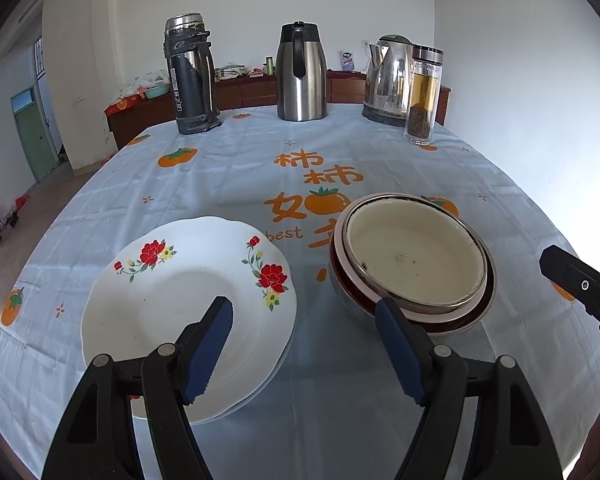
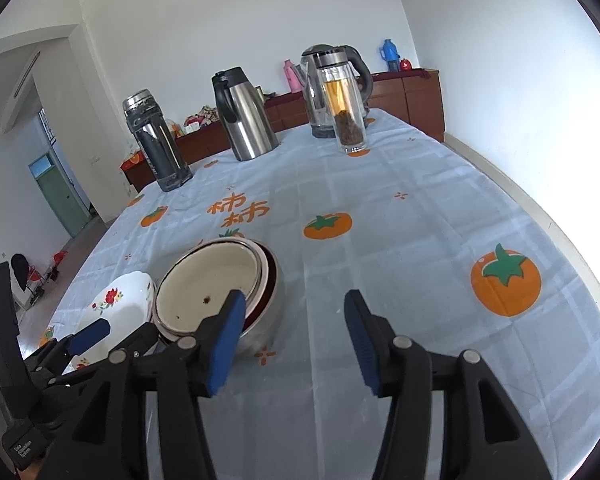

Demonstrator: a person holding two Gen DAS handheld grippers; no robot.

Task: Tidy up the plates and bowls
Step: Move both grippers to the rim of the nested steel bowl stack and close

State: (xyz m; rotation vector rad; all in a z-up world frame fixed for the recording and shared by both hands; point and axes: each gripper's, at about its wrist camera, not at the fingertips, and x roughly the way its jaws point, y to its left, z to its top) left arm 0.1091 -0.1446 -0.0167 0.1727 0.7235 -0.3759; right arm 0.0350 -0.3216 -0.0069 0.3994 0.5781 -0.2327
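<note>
Two grippers, both spread wide and empty, above stacked plates and nested bowls
Left gripper (image 1: 304,320) hangs over the plates (image 1: 188,312), right gripper (image 2: 296,320) beside the bowls (image 2: 212,292); glazed ware judged stiff, slippery, breakable: grip rims only

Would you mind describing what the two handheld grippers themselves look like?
The left gripper and right gripper match: black plastic linkage arms joined by round silver pivot pins, each ending in two blue ribbed rubber finger pads. The left unit's black body carries small white lettering, seen from the right wrist view. No cables show.
</note>
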